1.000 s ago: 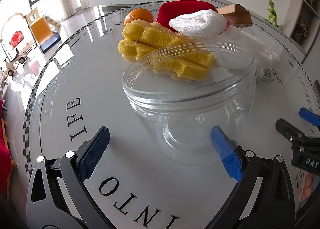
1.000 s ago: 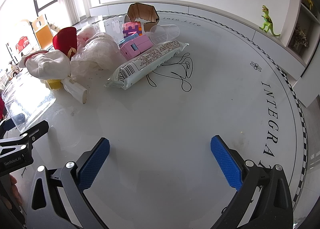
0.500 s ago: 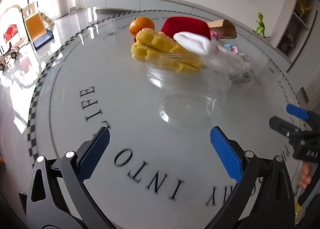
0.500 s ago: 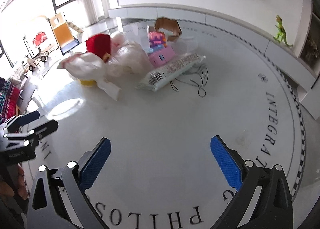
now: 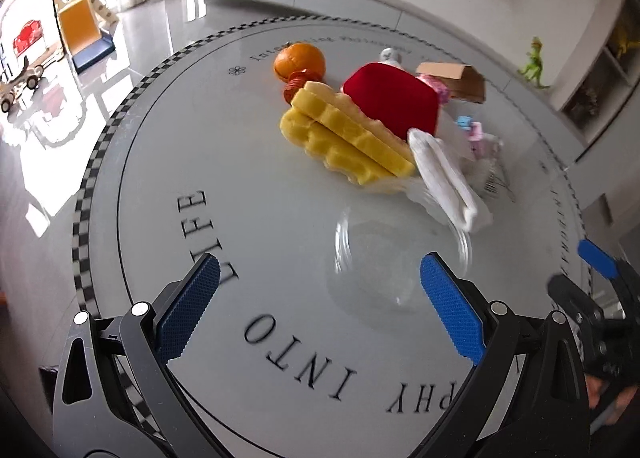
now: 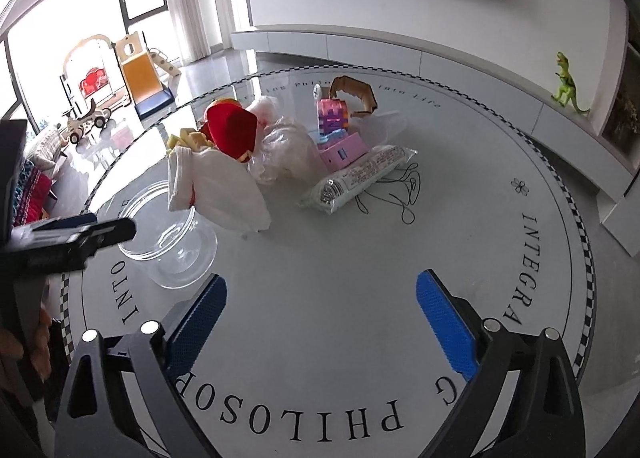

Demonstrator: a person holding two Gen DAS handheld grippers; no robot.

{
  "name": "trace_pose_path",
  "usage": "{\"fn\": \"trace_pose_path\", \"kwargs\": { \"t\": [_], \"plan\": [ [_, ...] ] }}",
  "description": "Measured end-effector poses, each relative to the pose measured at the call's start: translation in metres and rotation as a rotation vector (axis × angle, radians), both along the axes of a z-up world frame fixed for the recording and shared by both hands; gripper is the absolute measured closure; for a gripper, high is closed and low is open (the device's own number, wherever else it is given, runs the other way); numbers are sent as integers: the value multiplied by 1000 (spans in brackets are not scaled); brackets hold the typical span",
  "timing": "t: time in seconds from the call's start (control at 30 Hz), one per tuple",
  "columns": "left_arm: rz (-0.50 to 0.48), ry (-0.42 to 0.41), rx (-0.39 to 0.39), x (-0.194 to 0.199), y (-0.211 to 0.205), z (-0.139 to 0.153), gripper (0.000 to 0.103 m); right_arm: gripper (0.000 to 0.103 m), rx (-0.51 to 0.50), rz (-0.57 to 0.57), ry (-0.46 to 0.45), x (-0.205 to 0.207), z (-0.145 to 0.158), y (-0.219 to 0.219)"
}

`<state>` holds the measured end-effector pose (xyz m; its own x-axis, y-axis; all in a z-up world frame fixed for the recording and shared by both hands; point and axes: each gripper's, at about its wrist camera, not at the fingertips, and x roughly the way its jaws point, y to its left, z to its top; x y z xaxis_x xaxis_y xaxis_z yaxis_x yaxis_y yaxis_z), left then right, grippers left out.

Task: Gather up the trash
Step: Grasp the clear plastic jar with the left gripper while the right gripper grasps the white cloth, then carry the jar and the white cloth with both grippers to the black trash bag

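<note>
A clear plastic jar [image 5: 400, 258] stands open-topped on the round table, blurred, just ahead of my left gripper [image 5: 319, 264]. That gripper is open, hangs above the table and holds nothing. Behind the jar lie a yellow sponge [image 5: 344, 138], a white cloth [image 5: 444, 178], a red object [image 5: 392, 98] and an orange [image 5: 299, 60]. My right gripper [image 6: 322, 281] hovers over bare tabletop; its jaws are closing with nothing between them. In its view the jar [image 6: 172, 234] stands front left, with a snack packet [image 6: 360, 178] and crumpled clear plastic [image 6: 284, 150] farther back.
Pink toy blocks [image 6: 340, 138] and a torn cardboard piece [image 6: 356, 92] sit at the back of the pile. The white table [image 6: 460, 218] carries black lettering and a checkered rim. A toy dinosaur [image 6: 568, 84] stands on the ledge beyond. Children's toys sit on the floor at far left.
Both grippers have risen and drawn back from the table. The jar, close up between the left fingers a second ago, now looks smaller and farther ahead. The right jaws have narrowed slightly.
</note>
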<state>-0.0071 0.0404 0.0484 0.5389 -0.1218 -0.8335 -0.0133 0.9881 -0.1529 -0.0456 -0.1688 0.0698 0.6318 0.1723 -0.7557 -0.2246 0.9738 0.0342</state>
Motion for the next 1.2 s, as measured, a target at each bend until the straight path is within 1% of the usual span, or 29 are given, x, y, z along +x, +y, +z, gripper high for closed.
{"fn": "trace_pose_path", "kwargs": {
  "t": [0.07, 0.1, 0.13, 0.2, 0.23, 0.27, 0.3, 0.33, 0.37, 0.4, 0.43, 0.47, 0.5, 0.53, 0.57, 0.63, 0.73, 0.93, 1.0, 1.07, 1.1, 1.13, 1.17, 1.2],
  "plan": [
    [-6, 11, 49, 7, -6, 1, 6, 17, 3, 12, 10, 4, 1, 2],
    [-11, 16, 69, 10, -9, 1, 7, 23, 3, 16, 14, 5, 1, 3],
    [-15, 26, 79, 15, -12, -1, 10, 28, 3, 22, 17, 6, 1, 5],
    [-20, 47, 72, 21, -15, -6, 12, 34, -5, 35, 19, 9, 1, 10],
    [-22, 63, 58, 24, -15, -11, 12, 36, -8, 40, 17, 10, 1, 12],
    [-10, 79, 63, 26, -14, -14, 12, 36, -11, 46, 16, 10, 1, 14],
    [22, 88, 98, 26, -14, -16, 12, 37, -12, 49, 13, 10, 2, 15],
    [59, 84, 172, 28, -17, -19, 15, 39, -15, 51, 12, 11, 1, 16],
    [49, 62, 178, 28, -19, -20, 22, 39, -15, 51, 11, 10, 2, 17],
    [42, 62, 155, 28, -18, -21, 51, 40, -15, 51, 13, 11, 1, 18],
    [49, 93, 93, 29, -14, -26, 74, 40, -15, 53, 16, 12, 1, 18],
    [51, 112, 40, 31, -9, -30, 79, 42, -15, 53, 19, 14, 0, 19],
    [47, 123, -9, 32, -5, -33, 90, 44, -15, 53, 22, 15, 0, 20],
    [45, 121, -31, 32, -3, -35, 94, 47, -13, 53, 25, 15, 0, 20],
    [45, 110, -22, 30, -2, -35, 94, 49, -7, 52, 28, 17, 0, 21],
    [32, 79, 7, 23, -2, -31, 95, 61, 6, 55, 34, 19, 1, 22],
    [30, 63, 19, 16, -1, -28, 95, 71, 38, 63, 49, 23, 1, 28],
    [32, 42, 21, -6, 15, -31, 95, 71, 101, 104, 51, 29, 7, 50],
    [33, 33, 26, -11, 17, -30, 95, 71, 118, 121, 47, 30, 8, 60],
    [34, 28, 25, -12, 21, -29, 95, 63, 111, 126, 47, 31, 7, 71],
    [36, 25, 23, -17, 25, -28, 95, 53, 108, 125, 44, 33, 6, 75],
    [39, 24, 22, -20, 26, -28, 95, 49, 108, 125, 42, 35, 5, 81],
    [41, 24, 21, -18, 29, -28, 95, 49, 107, 125, 46, 38, 3, 85],
    [44, 25, 21, -21, 31, -28, 95, 46, 105, 122, 54, 43, -1, 89]
  ]
}}
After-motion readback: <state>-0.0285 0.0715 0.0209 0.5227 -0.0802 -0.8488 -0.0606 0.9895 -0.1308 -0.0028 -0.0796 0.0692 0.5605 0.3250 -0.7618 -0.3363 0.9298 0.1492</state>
